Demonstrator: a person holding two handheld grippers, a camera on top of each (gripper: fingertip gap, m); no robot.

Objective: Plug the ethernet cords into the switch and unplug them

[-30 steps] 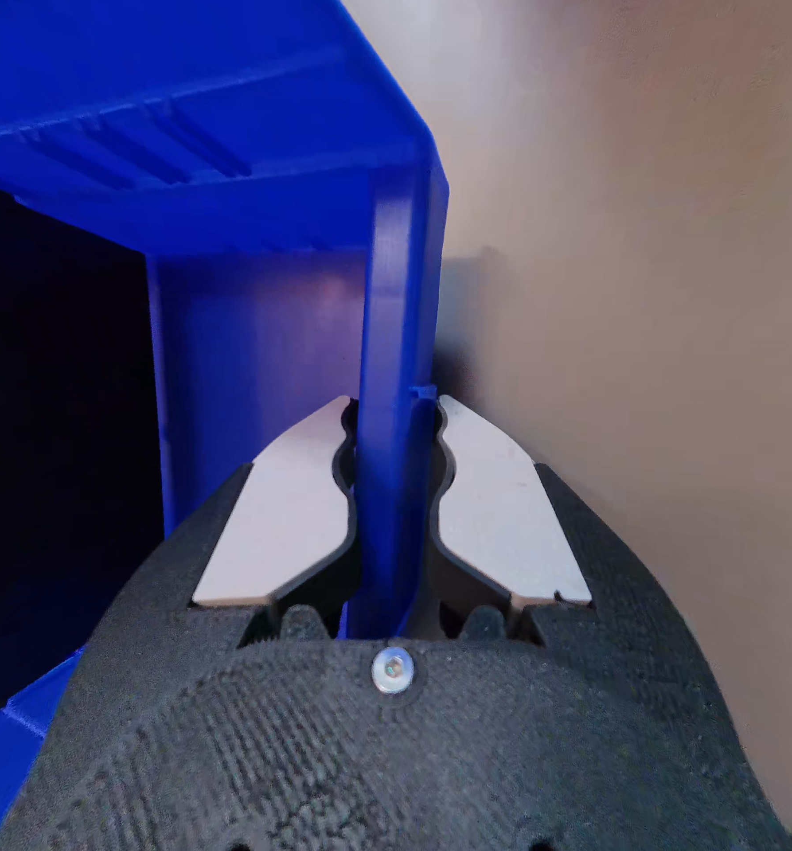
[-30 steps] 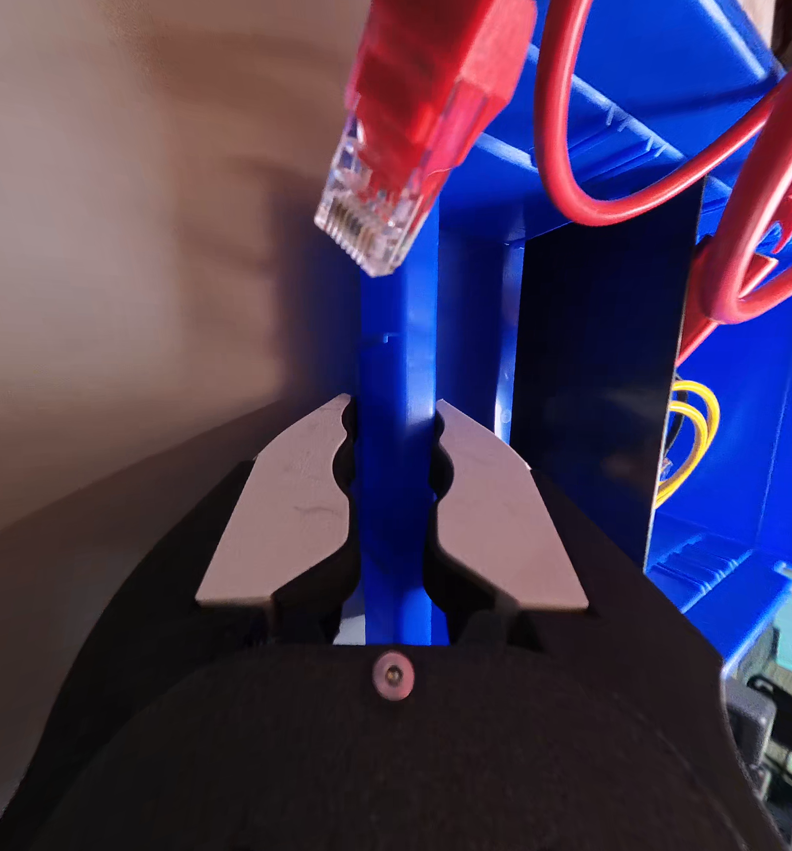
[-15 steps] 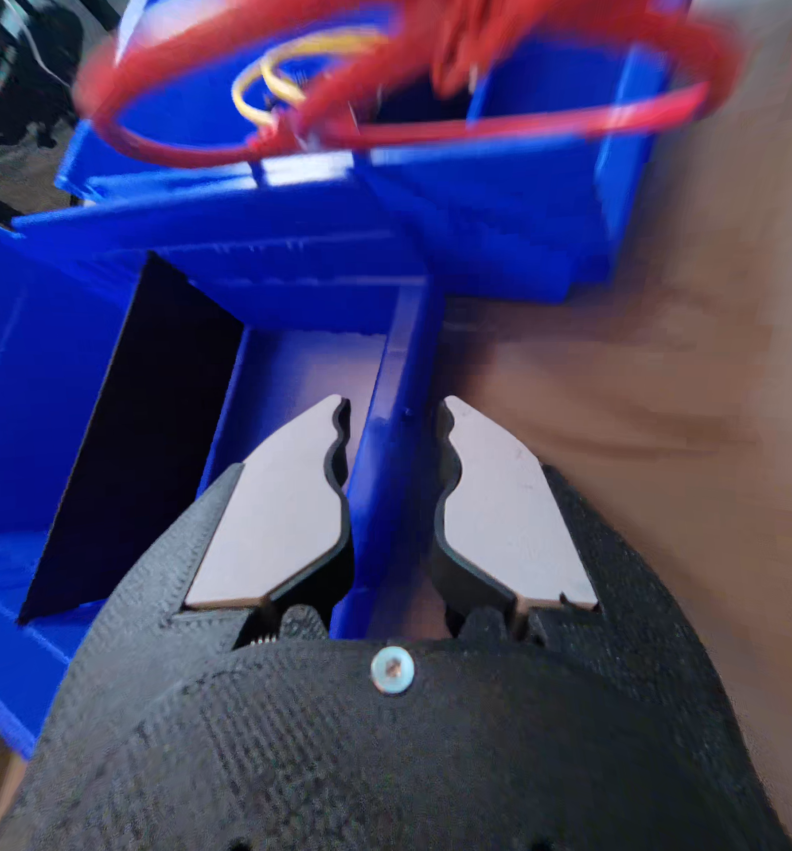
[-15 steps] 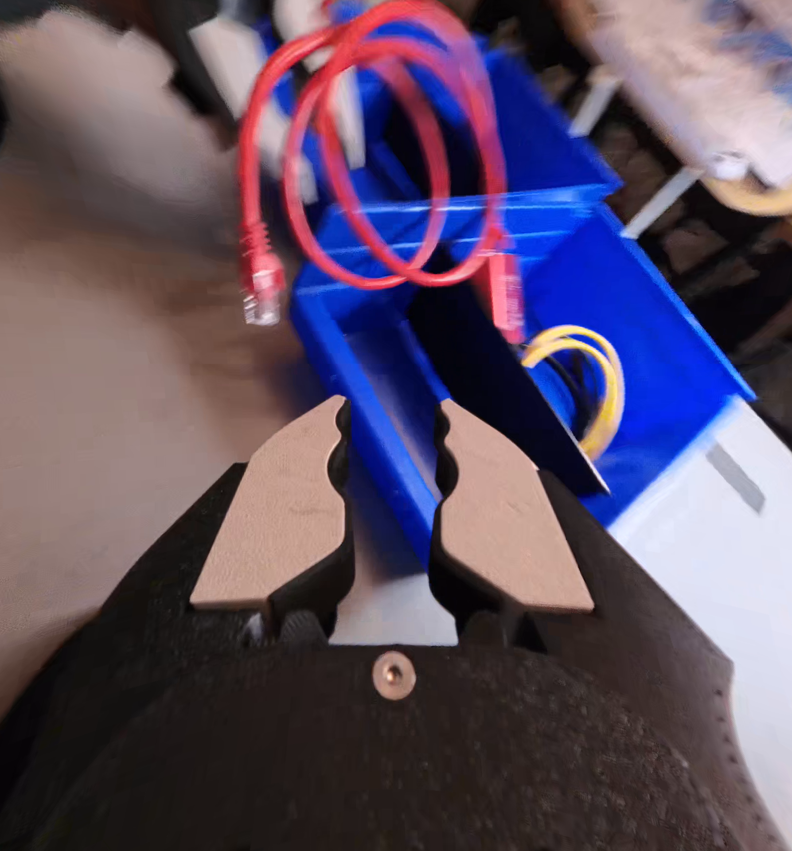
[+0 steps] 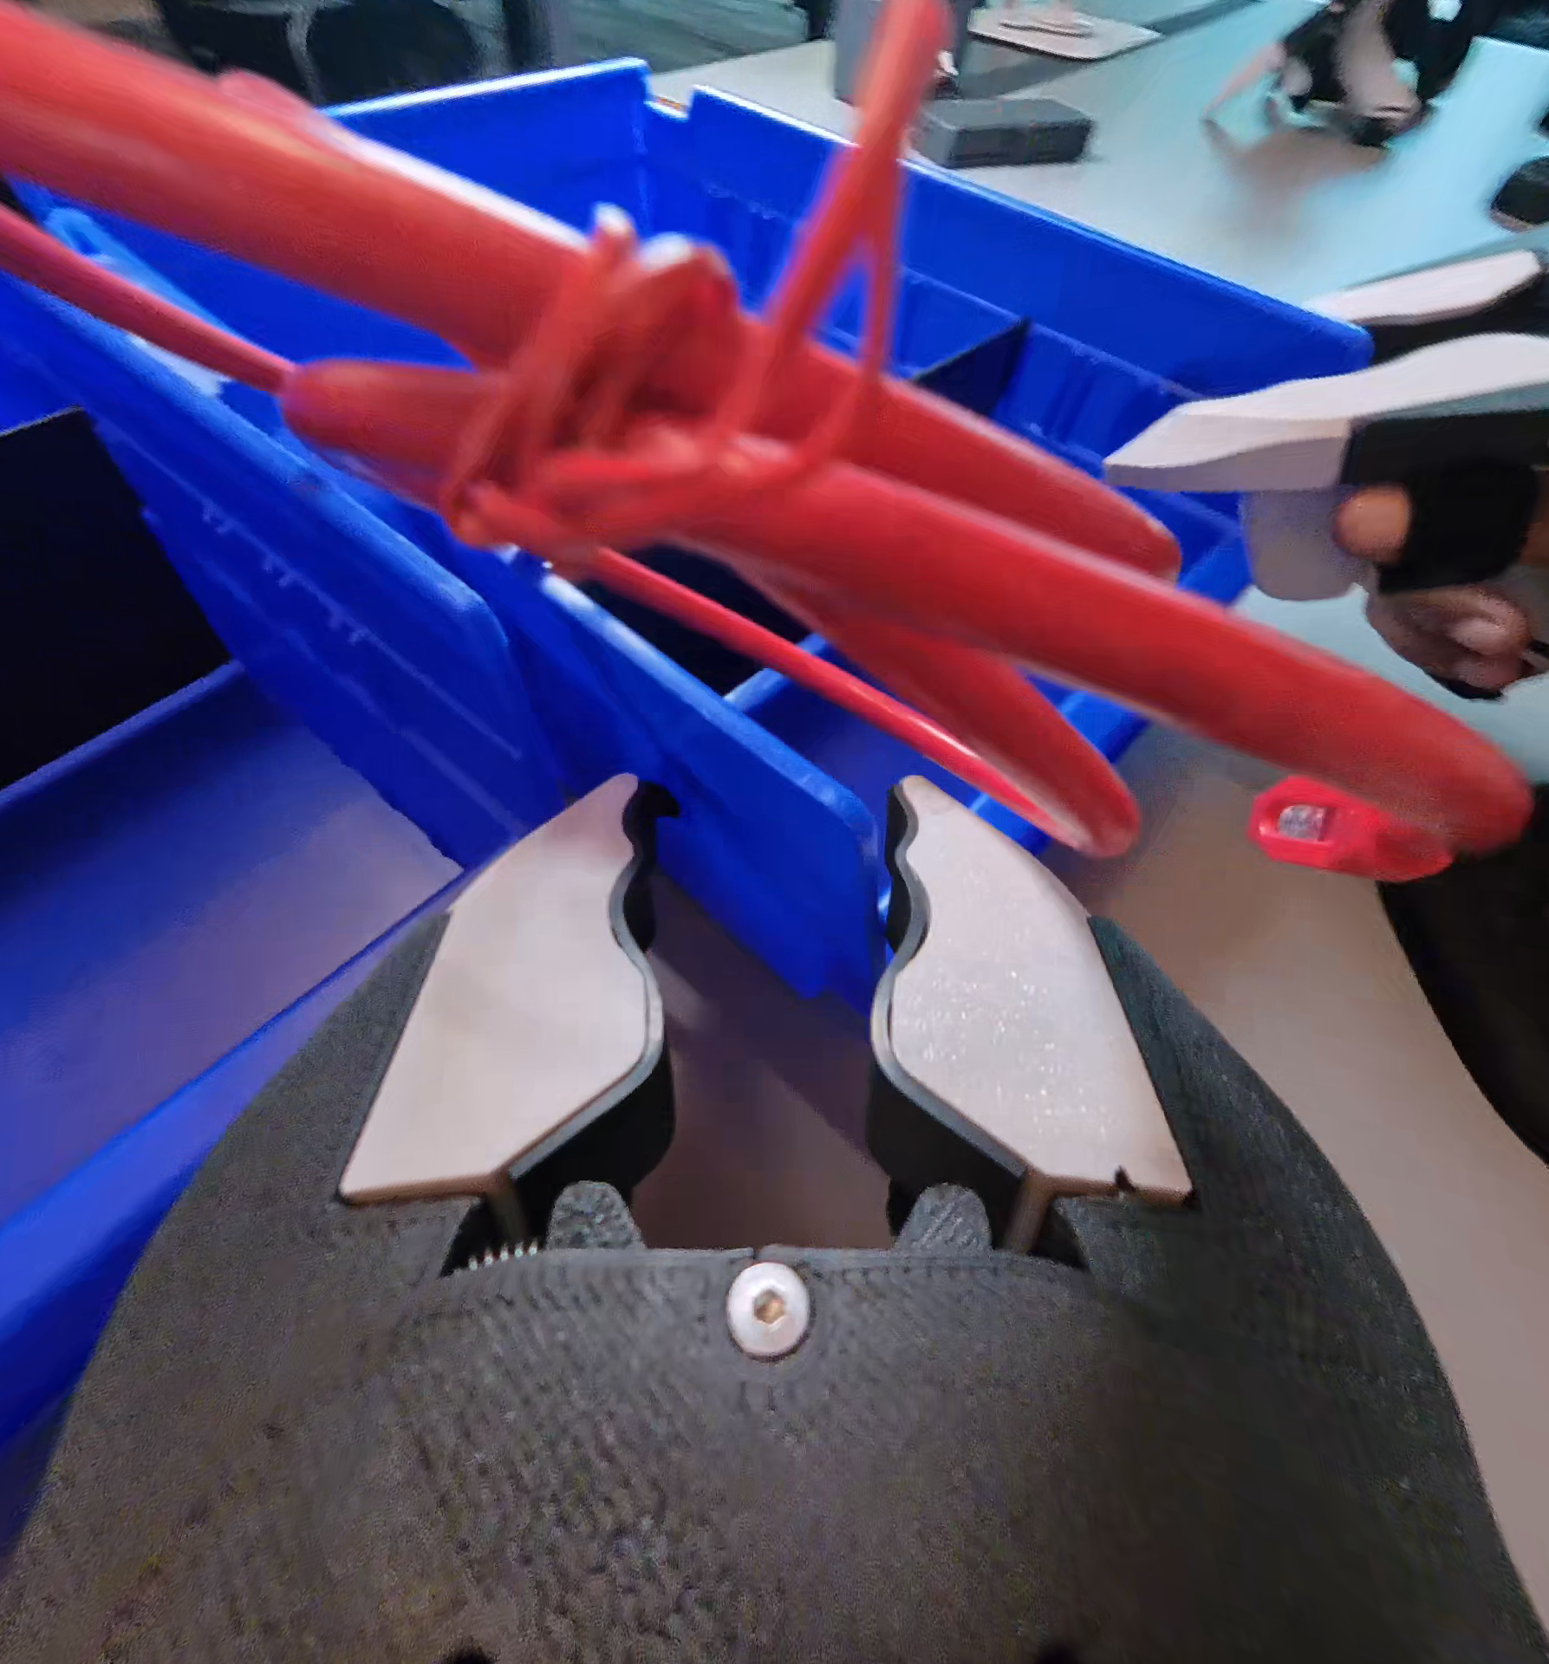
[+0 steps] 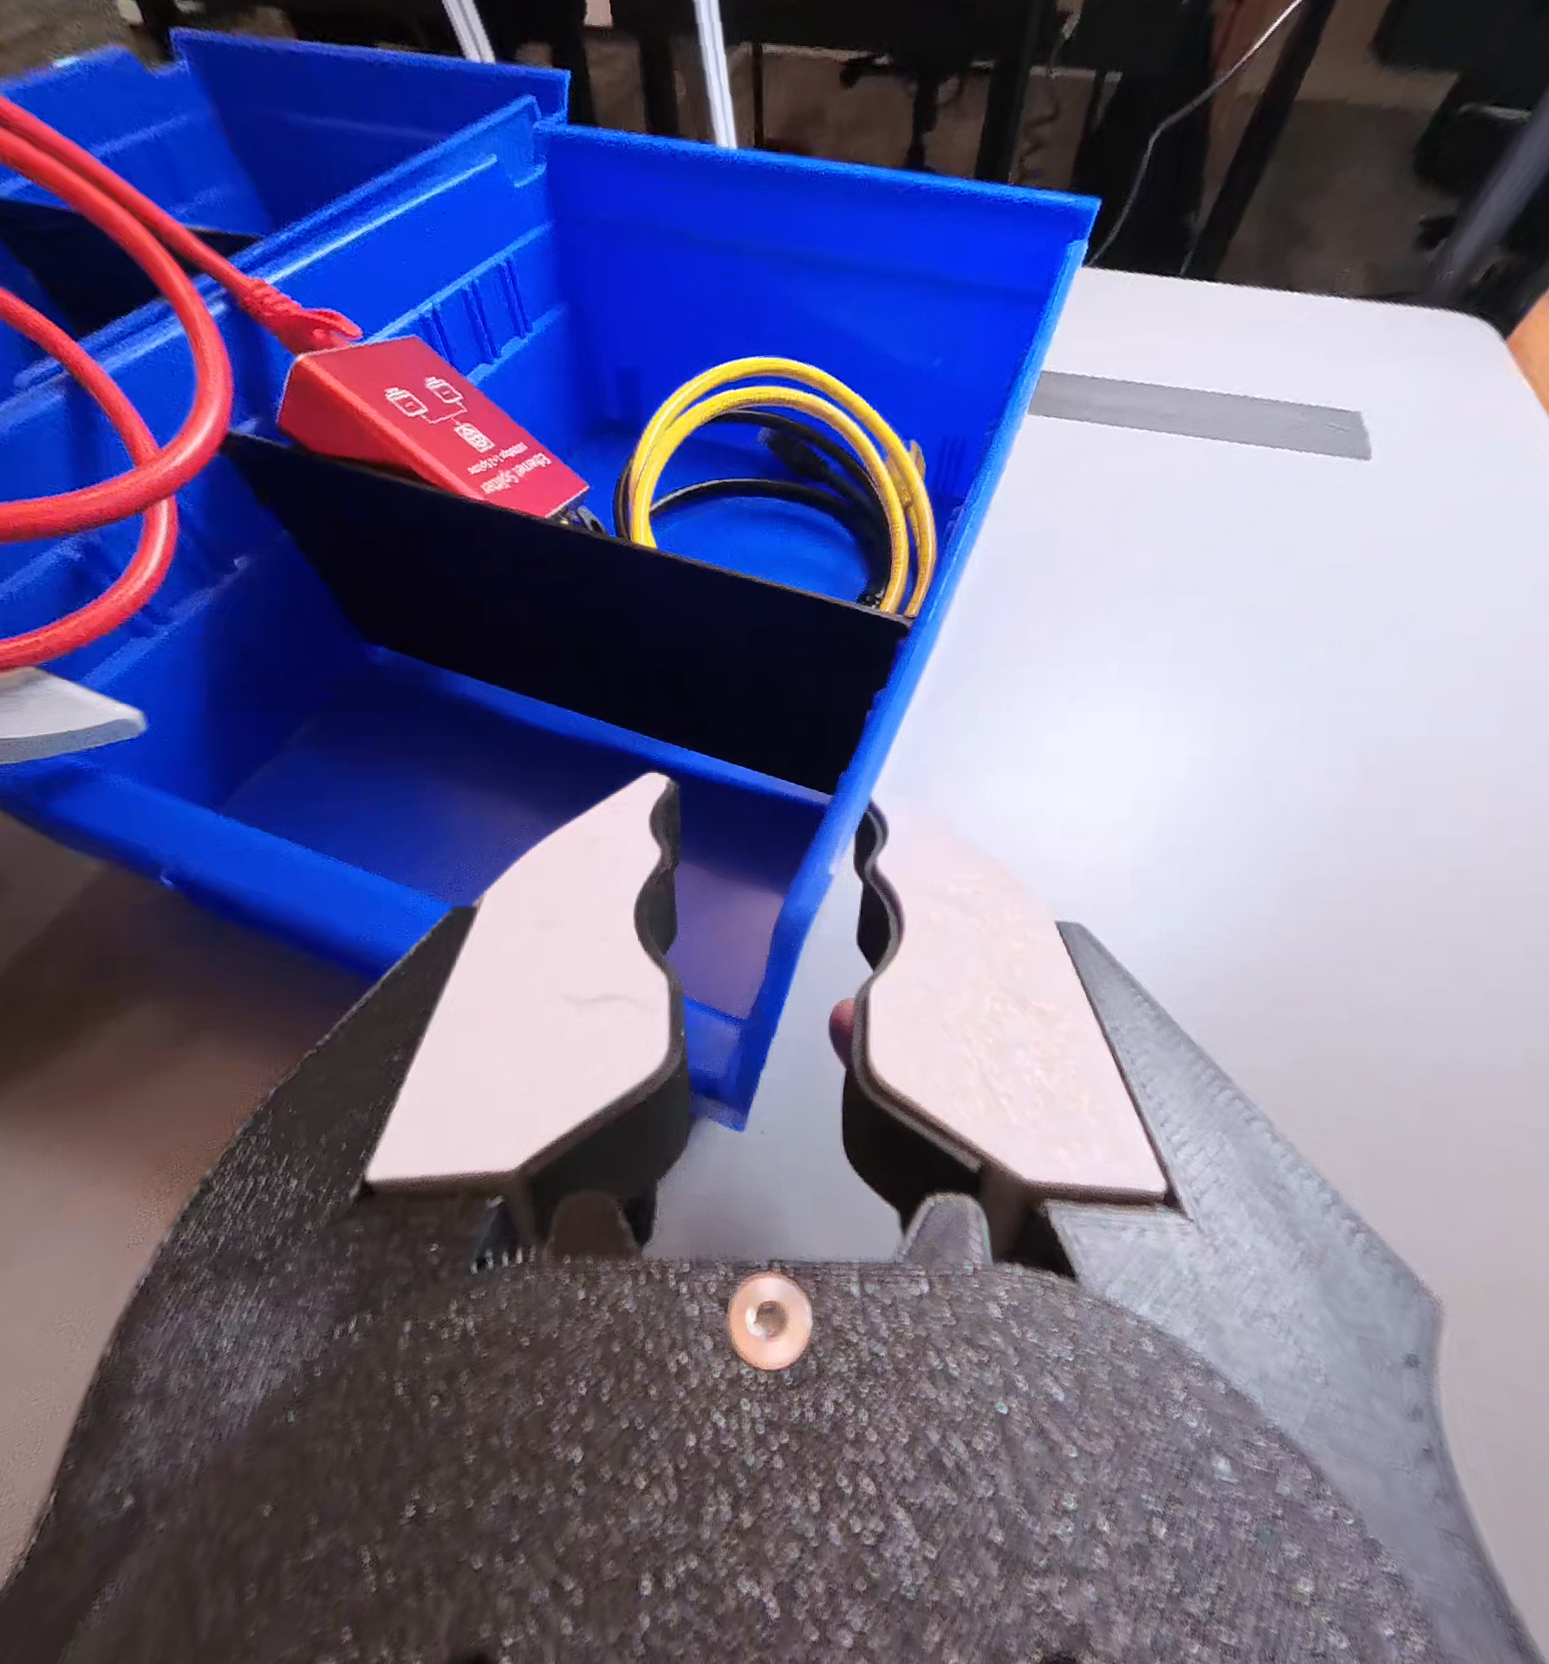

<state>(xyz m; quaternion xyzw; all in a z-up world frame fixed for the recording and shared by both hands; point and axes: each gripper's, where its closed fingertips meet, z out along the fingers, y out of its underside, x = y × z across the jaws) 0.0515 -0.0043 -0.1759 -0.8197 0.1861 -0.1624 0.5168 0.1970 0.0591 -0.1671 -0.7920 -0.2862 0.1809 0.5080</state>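
A red switch box [image 6: 428, 441] leans on the black divider [image 6: 572, 612] of a blue bin [image 6: 806, 270], with a red ethernet cord [image 6: 185, 378] plugged into it. The cord hangs in loops, tied in a bundle [image 5: 626, 405], and its free plug [image 5: 1302, 824] dangles over the table. A yellow and black cord coil [image 6: 779, 486] lies in the bin's back compartment. My left gripper [image 5: 766, 797] is open astride a blue bin wall [image 5: 752, 864]. My right gripper [image 6: 766, 806] is open astride the bin's right wall and also shows in the left wrist view [image 5: 1248, 432].
A second blue bin [image 5: 212, 810] with a black divider [image 5: 41, 585] stands beside the first. Both rest on a light table [image 6: 1248, 720] with a grey tape strip [image 6: 1203, 423]. A gloved hand [image 5: 1455, 531] holds the right gripper. Dark devices [image 5: 1005, 131] lie far back.
Both grippers were shut on the blue bin walls a second ago. They have since opened and let go, and the views tilted down so the bins, cords and table show.
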